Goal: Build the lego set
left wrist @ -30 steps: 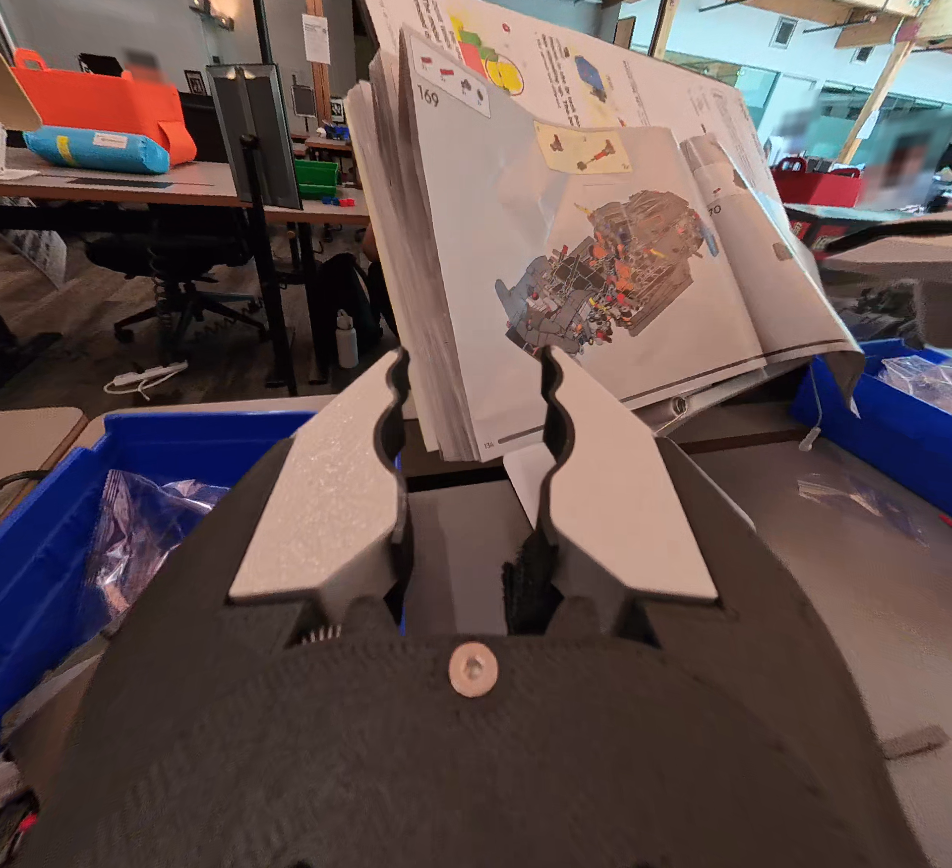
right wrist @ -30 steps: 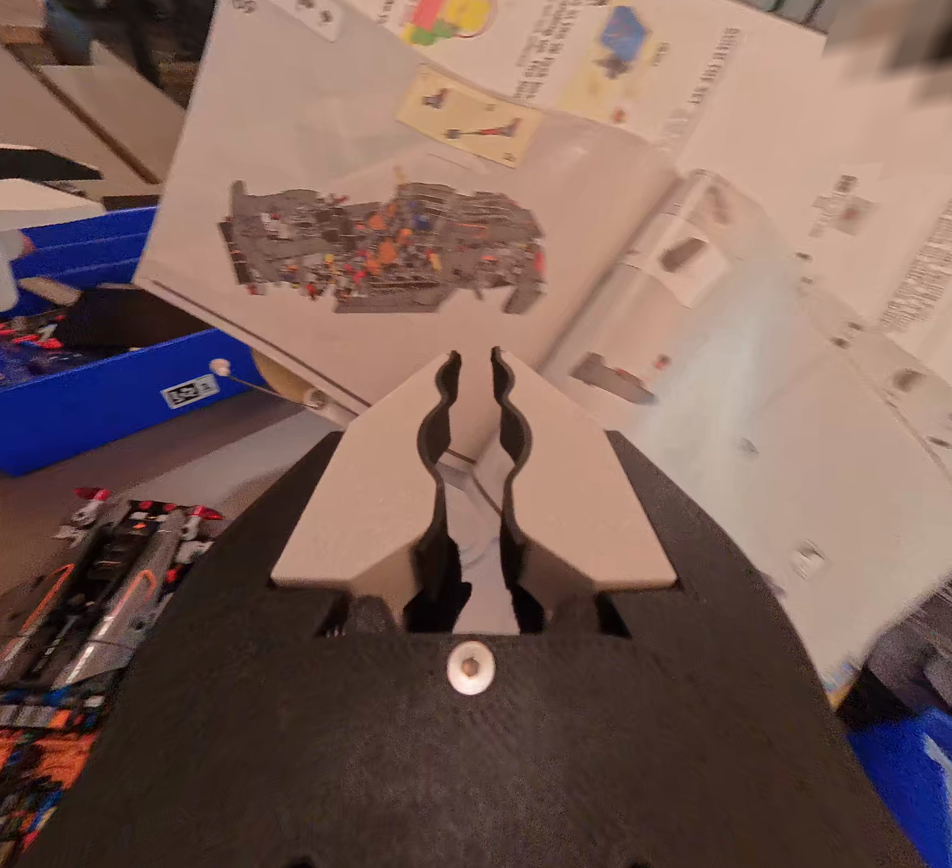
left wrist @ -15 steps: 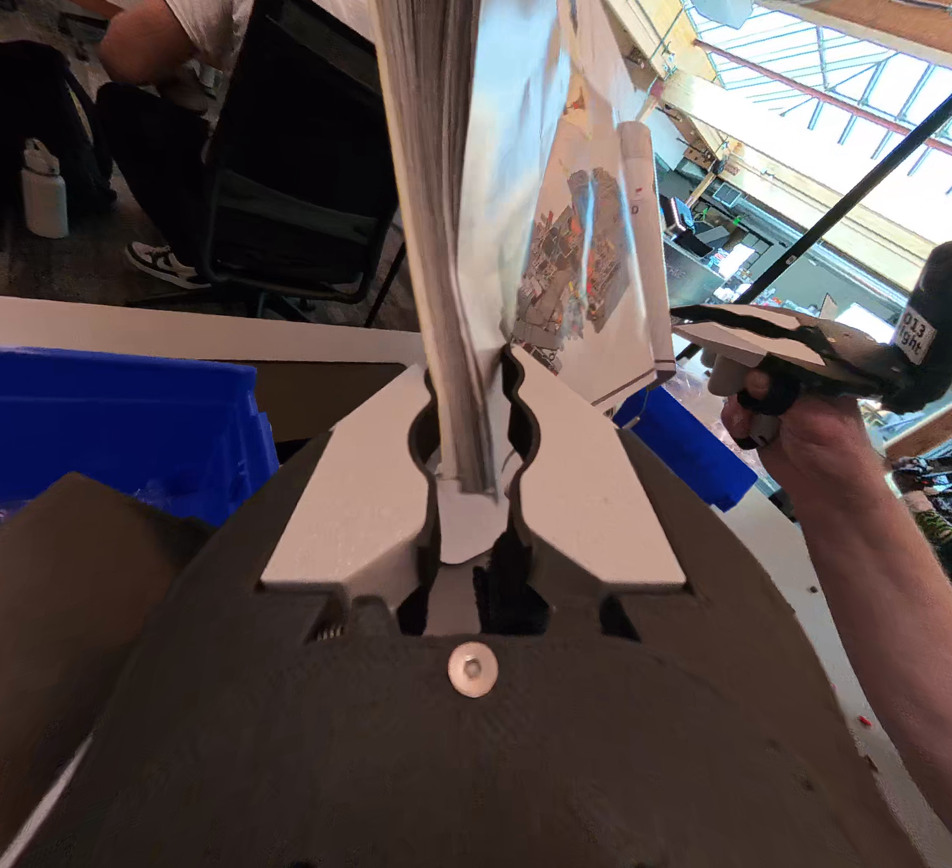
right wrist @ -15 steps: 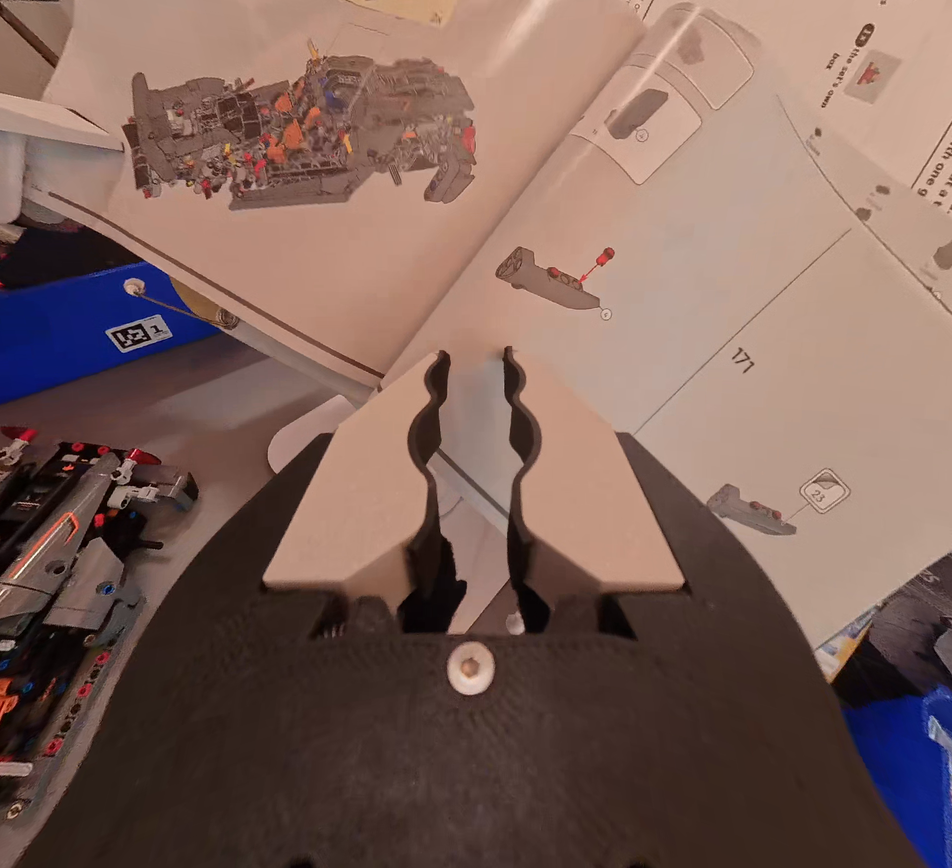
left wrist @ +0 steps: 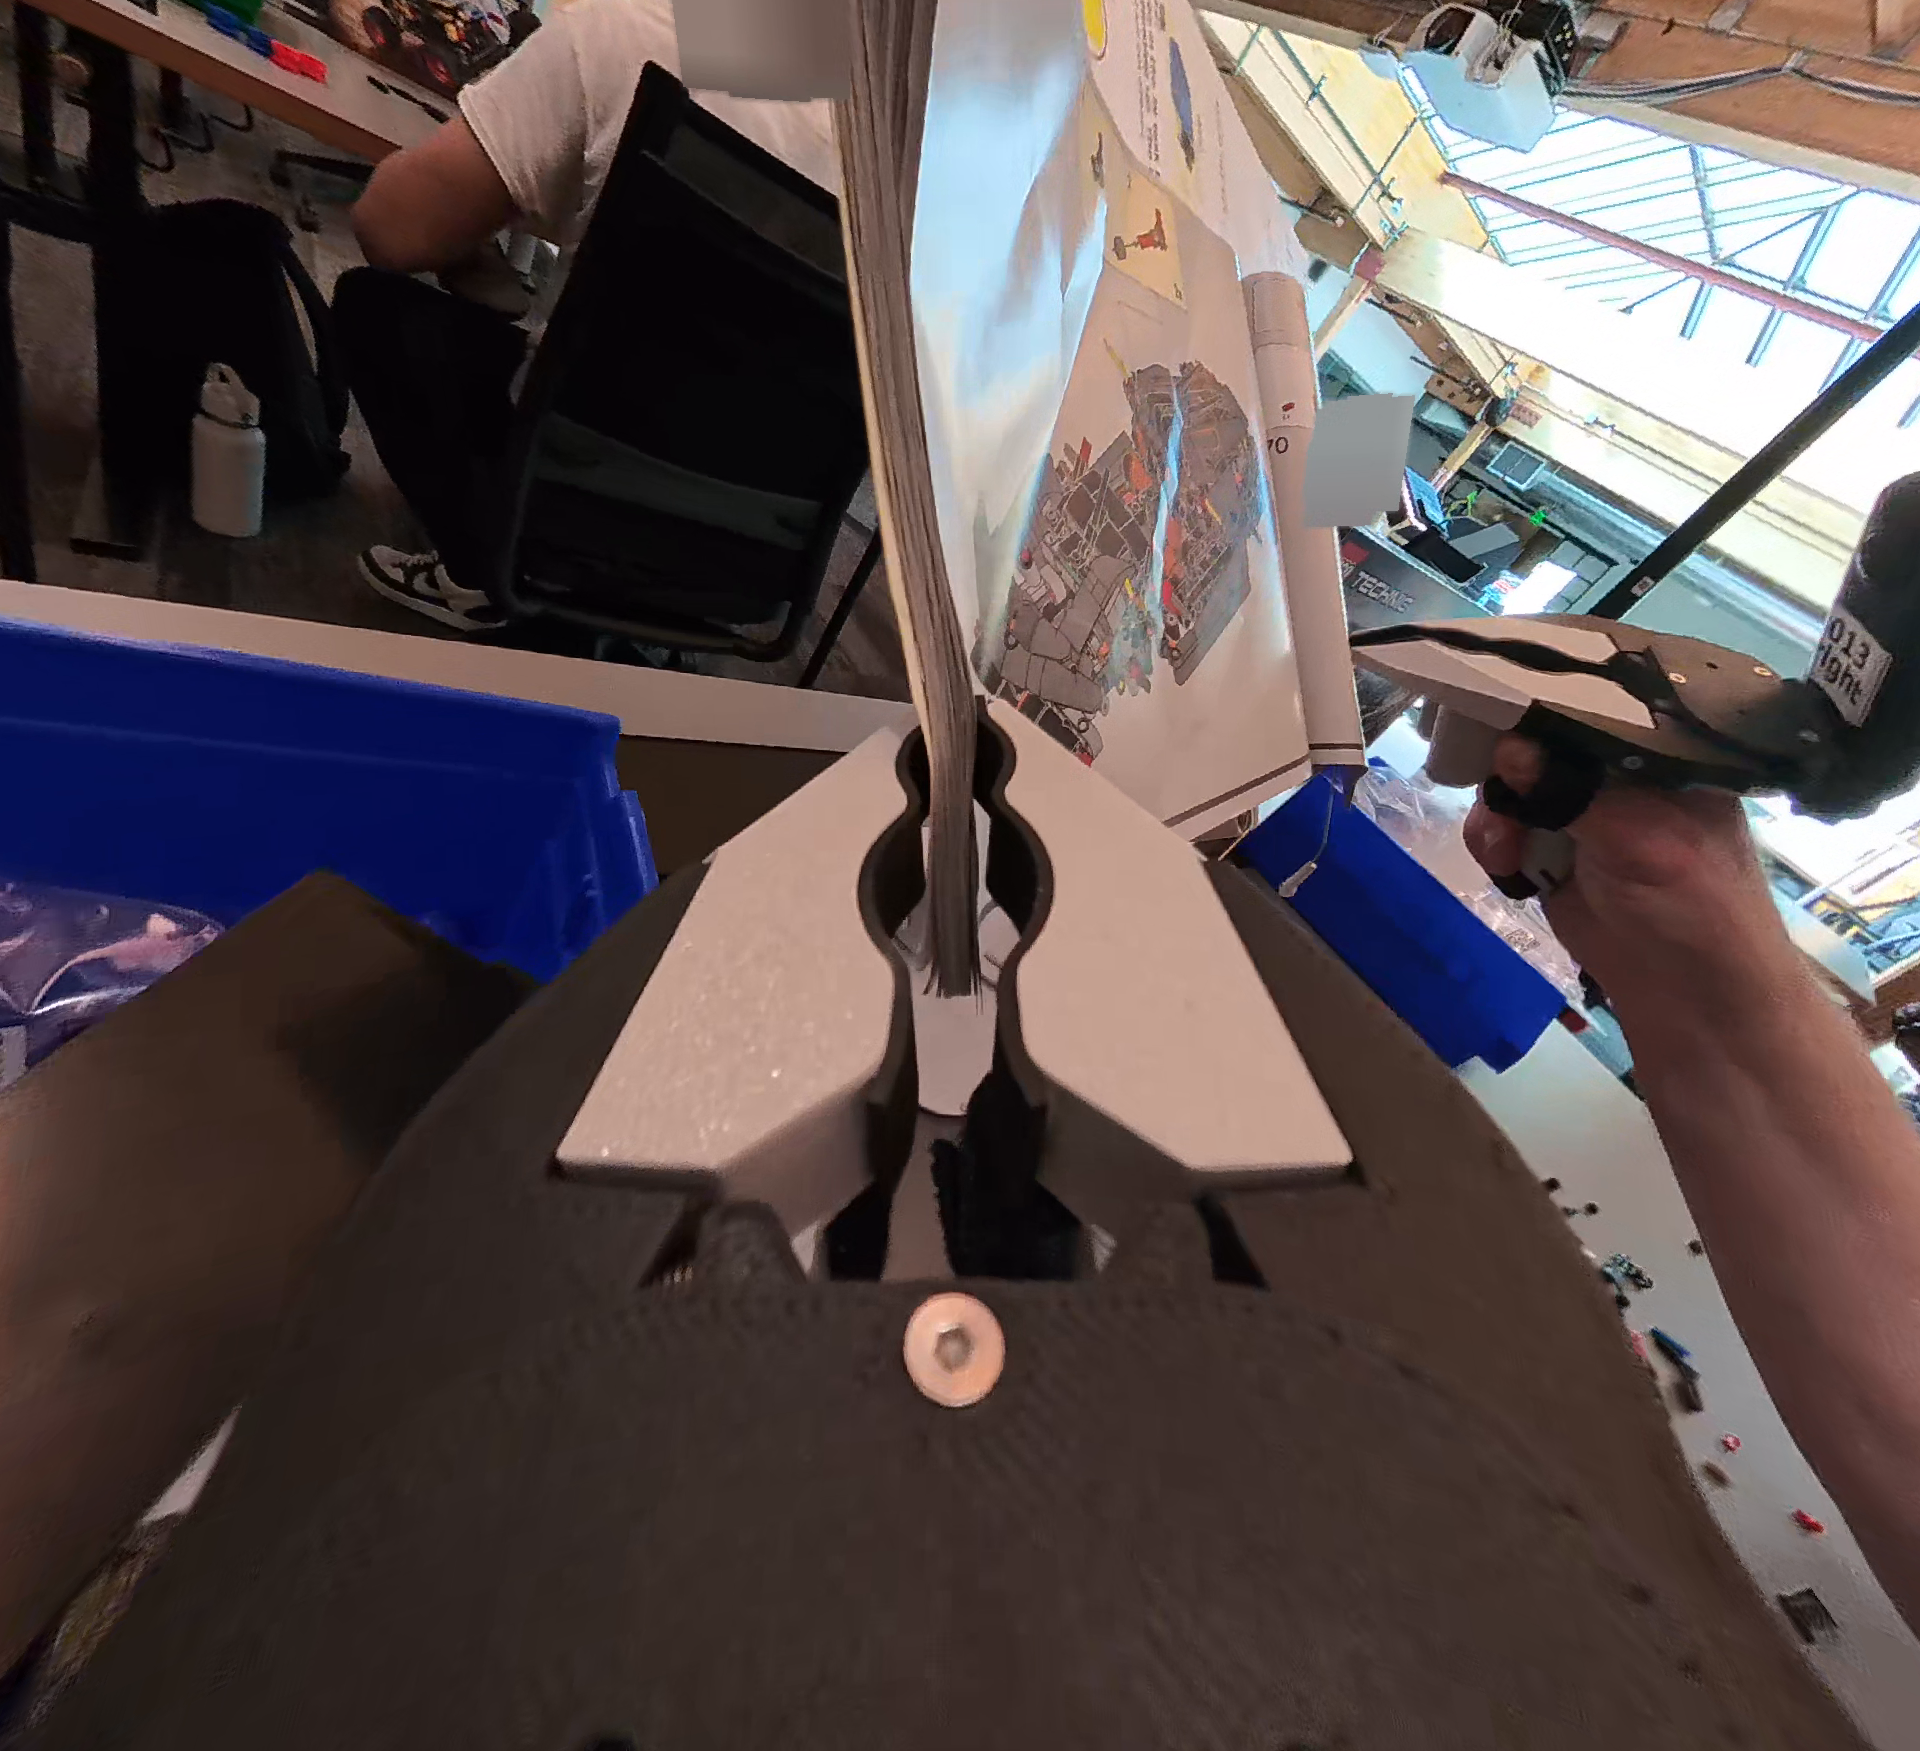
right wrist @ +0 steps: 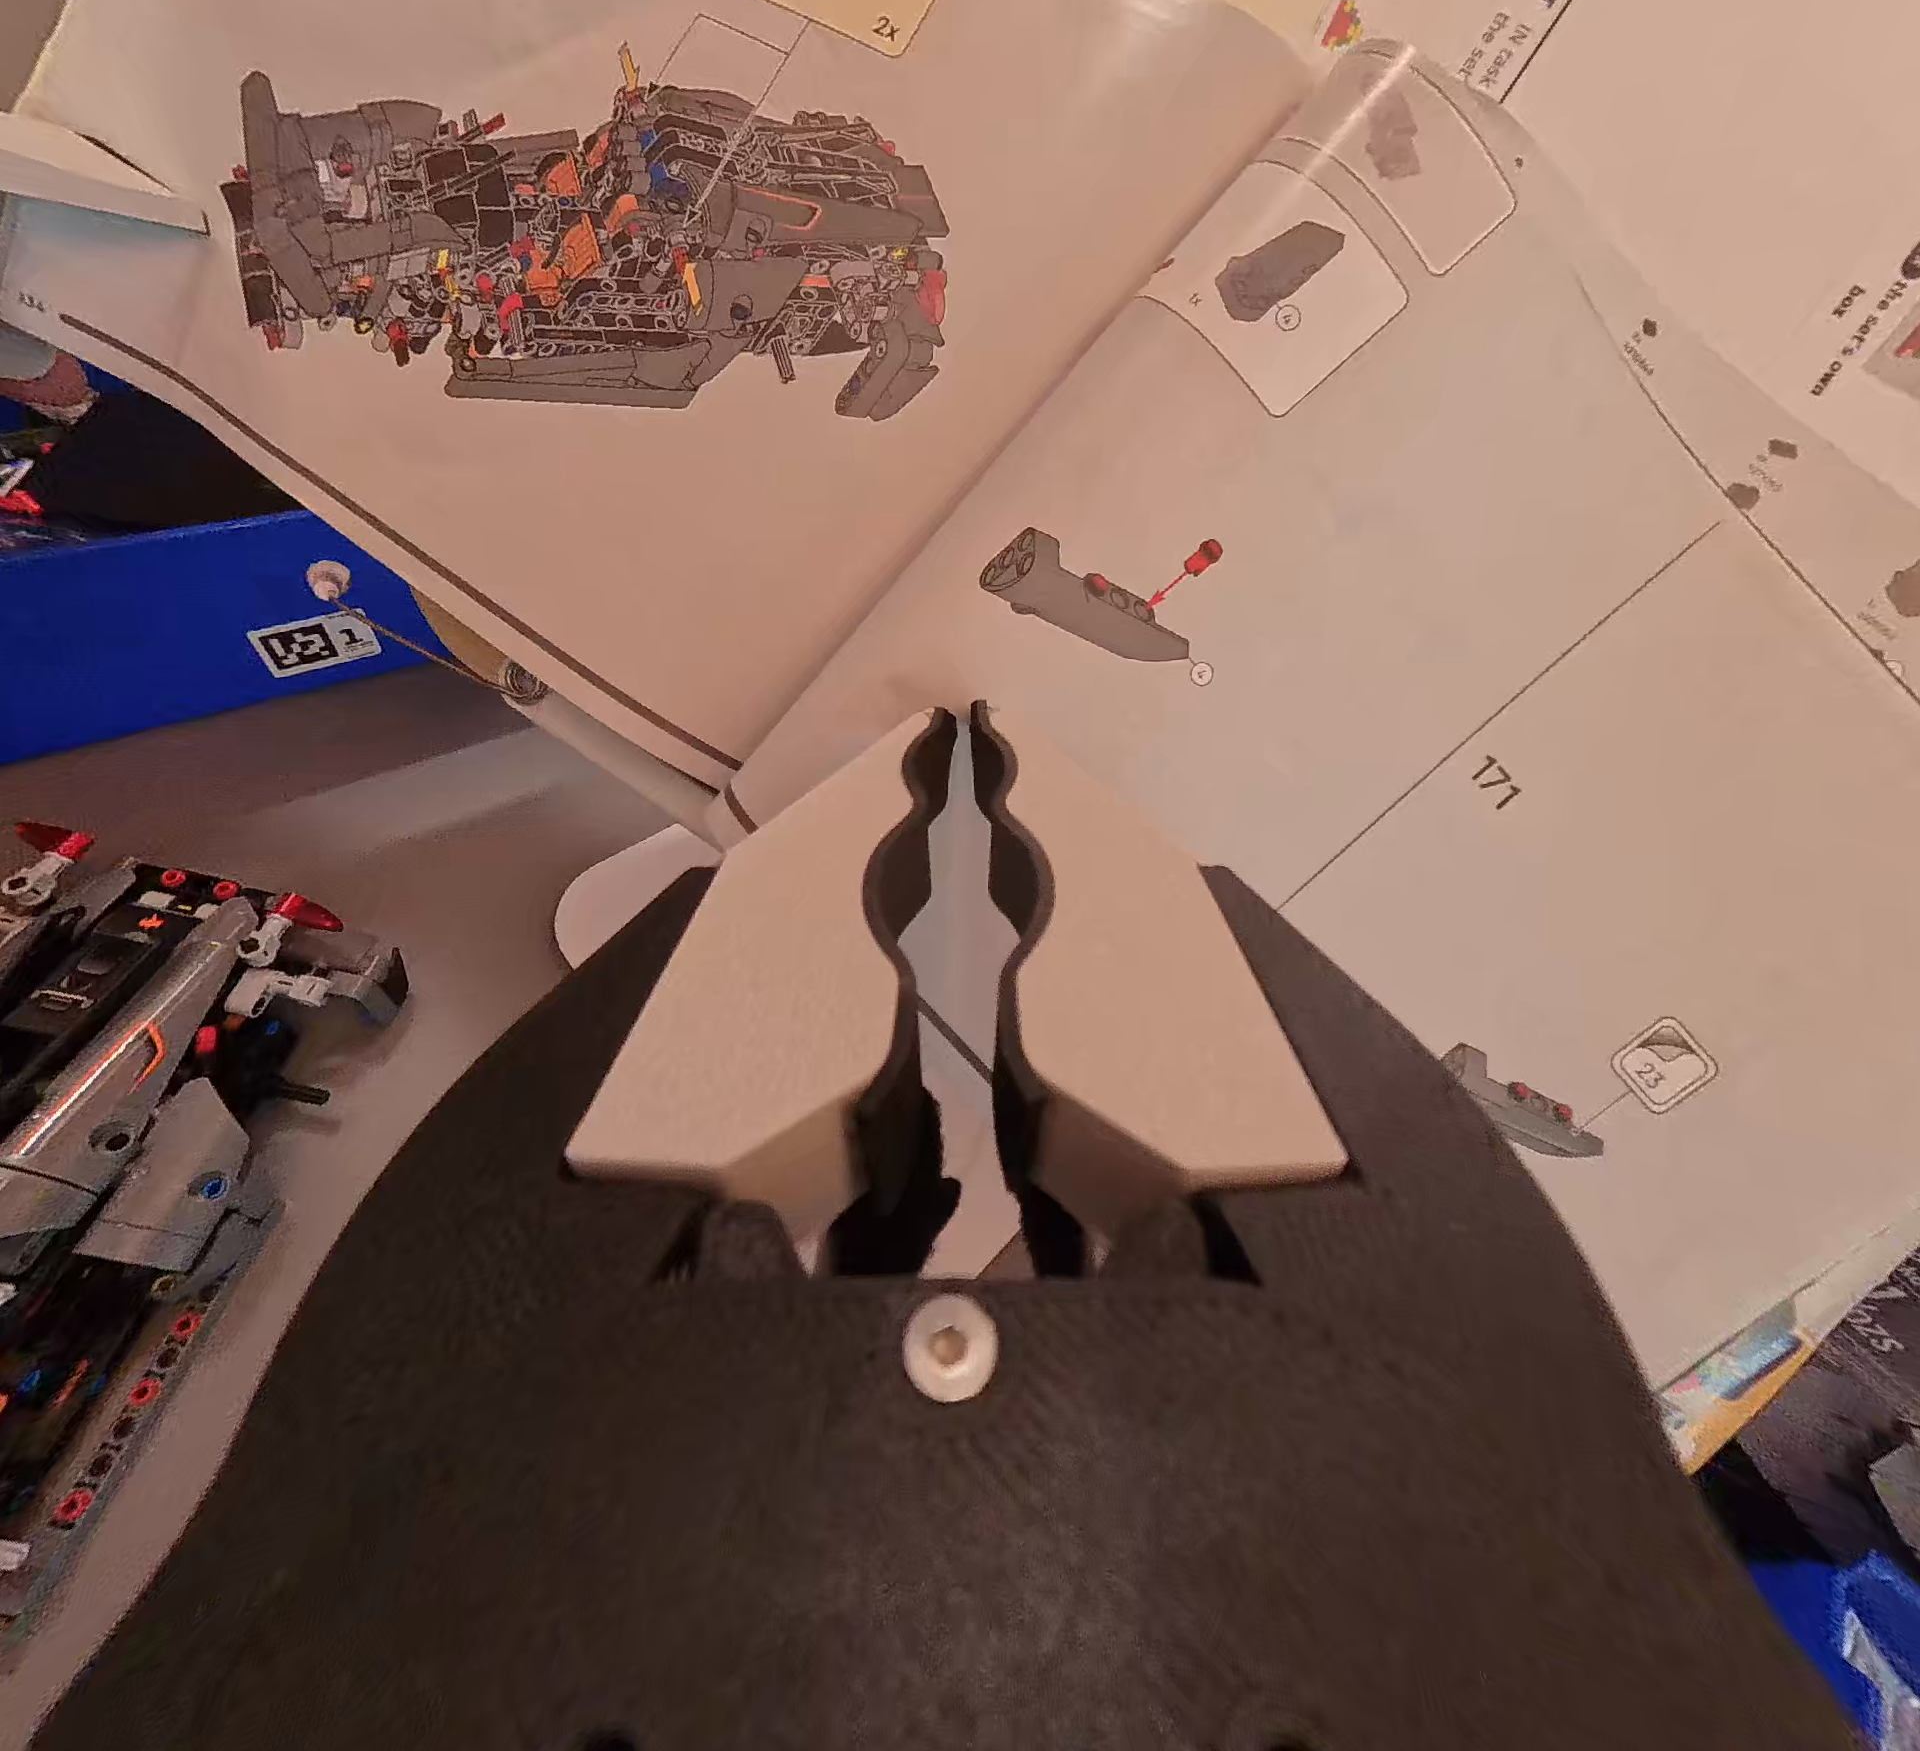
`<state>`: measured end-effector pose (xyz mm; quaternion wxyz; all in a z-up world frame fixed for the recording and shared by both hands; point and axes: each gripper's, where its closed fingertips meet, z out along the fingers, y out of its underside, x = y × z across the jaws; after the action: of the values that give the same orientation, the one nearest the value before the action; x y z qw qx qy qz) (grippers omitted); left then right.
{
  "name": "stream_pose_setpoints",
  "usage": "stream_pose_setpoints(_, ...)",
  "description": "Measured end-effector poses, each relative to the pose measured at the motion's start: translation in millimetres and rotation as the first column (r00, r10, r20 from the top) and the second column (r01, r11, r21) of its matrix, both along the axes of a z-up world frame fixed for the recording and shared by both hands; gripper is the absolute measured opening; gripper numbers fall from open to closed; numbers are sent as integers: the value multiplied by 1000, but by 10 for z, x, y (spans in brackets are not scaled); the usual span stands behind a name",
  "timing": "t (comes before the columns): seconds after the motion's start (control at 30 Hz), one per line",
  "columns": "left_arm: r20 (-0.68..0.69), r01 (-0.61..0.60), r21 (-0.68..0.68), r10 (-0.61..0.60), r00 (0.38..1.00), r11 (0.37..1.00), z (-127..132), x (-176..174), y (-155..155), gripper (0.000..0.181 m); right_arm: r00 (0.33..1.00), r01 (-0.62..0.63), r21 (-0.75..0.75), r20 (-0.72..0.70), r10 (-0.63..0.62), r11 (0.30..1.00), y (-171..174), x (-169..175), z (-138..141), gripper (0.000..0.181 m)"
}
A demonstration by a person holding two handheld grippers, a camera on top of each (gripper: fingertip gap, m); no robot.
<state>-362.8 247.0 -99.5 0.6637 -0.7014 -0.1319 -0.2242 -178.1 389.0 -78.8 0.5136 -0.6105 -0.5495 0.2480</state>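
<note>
The open instruction booklet (left wrist: 1122, 506) stands upright on a stand, showing a grey and orange model on its left page. My left gripper (left wrist: 951, 751) is shut on the thick stack of left-hand pages, seen edge-on. My right gripper (right wrist: 961, 714) is shut on the bottom edge of the right-hand page of the booklet (right wrist: 1403, 662), near the spine. It also shows in the left wrist view (left wrist: 1371, 657), held by a hand to the right of the booklet. A partly built grey, black and orange lego model (right wrist: 135, 1005) lies on the table, left of the right gripper.
Blue bins with bagged parts stand left (left wrist: 260, 766) and right (left wrist: 1382, 912) of the booklet; one also shows in the right wrist view (right wrist: 156, 631). Small loose pieces (left wrist: 1662, 1369) lie on the table at right. A printed sheet (right wrist: 1714, 39) stands behind the booklet. A person sits in a black chair (left wrist: 675, 371) beyond the table. There is about 25 cm between the tips of the two grippers.
My left gripper moved in to the booklet's left edge and closed on the page stack. My right gripper moved nearer the page's bottom edge and its jaws narrowed onto it.
</note>
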Motion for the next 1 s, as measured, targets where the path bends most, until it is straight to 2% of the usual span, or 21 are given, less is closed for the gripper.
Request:
stream_pose_setpoints(0.07,12,-4,-9,4,1000,1000,-11,-28,5,12,1000,8,-10,-24,-9,1000,10,23,49,7)
stream_pose_setpoints(0.13,10,-33,-25,33,999,999,-8,-84,-35,41,998,27,-8,-63,-28,1000,7,111,157,19)
stream_pose_setpoints(0.2,-6,-42,-16,42,999,999,60,-91,-149,54,997,26,3,-71,-26,1000,-64,213,258,23)
stream_pose_setpoints(0.37,-200,-85,-23,79,977,996,330,-184,-731,57,993,35,52,-117,-29,998,-362,526,563,25)
stream_pose_setpoints(0.47,-310,-142,-104,104,945,984,315,-443,-1140,54,993,4,49,-115,1,999,-646,612,590,26)
stream_pose_setpoints(0.57,-415,-157,-220,54,908,963,105,-657,-1417,51,996,-41,68,-77,46,997,-976,624,471,25)
stream_pose_setpoints(0.63,-497,-186,-297,15,868,937,-124,-750,-1473,53,995,-85,66,-50,88,994,-1216,609,339,25)
stream_pose_setpoints(0.73,-570,-183,-414,-97,816,892,-582,-760,-1332,56,994,-109,80,-6,110,991,-1470,637,123,23)
stream_pose_setpoints(0.83,-651,-222,-511,-205,731,831,-1059,-832,-1106,60,991,-128,41,-20,129,991,-1654,669,-18,21)
stream_pose_setpoints(0.9,-659,-261,-595,-276,700,760,-1374,-906,-1010,70,992,-126,22,-13,126,992,-1715,697,-106,20)
stream_pose_setpoints(1.0,-674,-288,-635,-332,660,717,-1606,-941,-889,70,993,-117,15,20,117,993,-1757,749,-240,20)
